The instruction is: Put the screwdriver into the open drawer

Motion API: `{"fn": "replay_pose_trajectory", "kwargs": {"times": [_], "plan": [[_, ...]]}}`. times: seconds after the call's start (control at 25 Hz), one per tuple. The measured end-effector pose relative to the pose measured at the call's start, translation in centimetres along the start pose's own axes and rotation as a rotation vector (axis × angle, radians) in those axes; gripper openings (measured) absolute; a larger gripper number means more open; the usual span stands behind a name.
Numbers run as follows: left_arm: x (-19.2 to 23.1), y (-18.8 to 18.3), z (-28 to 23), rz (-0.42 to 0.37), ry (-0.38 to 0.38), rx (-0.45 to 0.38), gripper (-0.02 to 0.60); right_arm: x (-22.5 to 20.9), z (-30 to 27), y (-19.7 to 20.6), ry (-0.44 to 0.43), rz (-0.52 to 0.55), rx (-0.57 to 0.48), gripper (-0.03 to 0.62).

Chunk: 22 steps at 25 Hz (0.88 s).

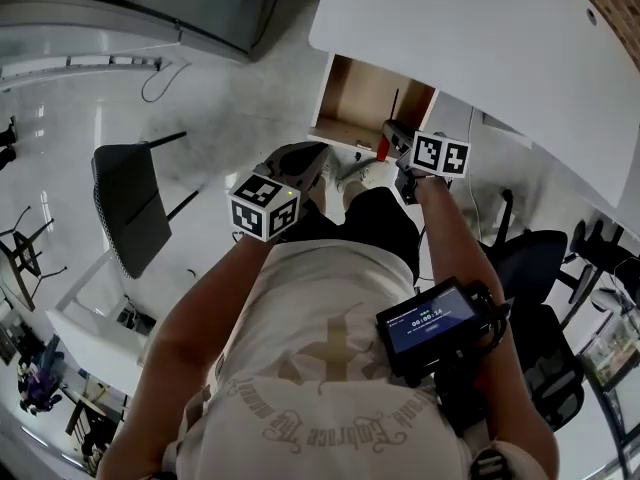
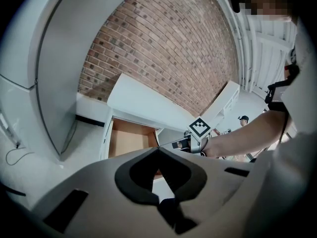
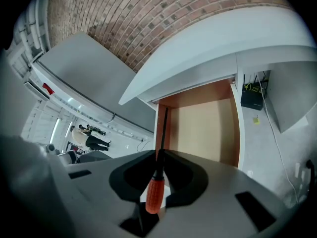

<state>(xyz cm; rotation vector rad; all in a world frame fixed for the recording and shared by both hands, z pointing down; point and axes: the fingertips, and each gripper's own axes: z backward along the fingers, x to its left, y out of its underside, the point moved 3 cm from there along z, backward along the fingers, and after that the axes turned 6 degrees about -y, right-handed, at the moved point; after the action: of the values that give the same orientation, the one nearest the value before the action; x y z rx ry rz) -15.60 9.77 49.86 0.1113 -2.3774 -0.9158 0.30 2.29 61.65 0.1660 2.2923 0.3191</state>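
Two grippers: the right gripper (image 3: 161, 153) clamps the screwdriver (image 3: 154, 192) by its shaft, with the orange handle behind the jaws and the blade pointing toward the open drawer (image 3: 208, 128) ahead. The left gripper (image 2: 158, 150) is closed and empty.

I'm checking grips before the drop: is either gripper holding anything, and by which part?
The right gripper holds the screwdriver, pinched on its dark shaft just ahead of the orange handle. The left gripper is shut and empty.
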Motion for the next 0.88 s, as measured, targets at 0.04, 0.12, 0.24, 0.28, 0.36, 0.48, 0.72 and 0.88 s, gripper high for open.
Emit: {"fn": "replay_pose_trajectory", "kwargs": {"times": [0.04, 0.12, 0.24, 0.28, 0.36, 0.48, 0.72, 0.88], "plan": [[0.0, 0.3, -0.2, 0.007, -0.001, 0.003, 0.020, -0.5, -0.2, -0.1, 0.007, -0.007, -0.005, 0.066], [0.0, 1.2, -0.6, 0.017, -0.005, 0.010, 0.020, -1.5, -0.7, -0.1, 0.018, -0.026, -0.014, 0.066], [0.5, 2.6, -1.2, 0.035, -0.016, 0.026, 0.020, -2.9, -1.9, 0.1, 0.044, -0.034, -0.010, 0.066], [0.8, 2.9, -1.5, 0.042, -0.020, 0.028, 0.020, -3.4, -2.5, 0.0, 0.055, -0.035, -0.007, 0.066], [1.4, 3.3, -2.4, 0.053, -0.025, 0.029, 0.020, -4.2, -3.7, -0.2, 0.069, -0.045, -0.005, 0.066], [1.7, 3.5, -3.6, 0.086, -0.024, 0.021, 0.020, -5.3, -5.3, 0.0, 0.079, -0.061, 0.013, 0.066], [4.4, 4.1, -6.1, 0.154, -0.014, -0.006, 0.020, -8.4, -9.8, 0.5, 0.103, -0.088, 0.039, 0.066], [6.2, 5.5, -7.5, 0.164, -0.016, 0.019, 0.020, -10.0, -12.0, 0.2, 0.114, -0.098, 0.047, 0.066]]}}
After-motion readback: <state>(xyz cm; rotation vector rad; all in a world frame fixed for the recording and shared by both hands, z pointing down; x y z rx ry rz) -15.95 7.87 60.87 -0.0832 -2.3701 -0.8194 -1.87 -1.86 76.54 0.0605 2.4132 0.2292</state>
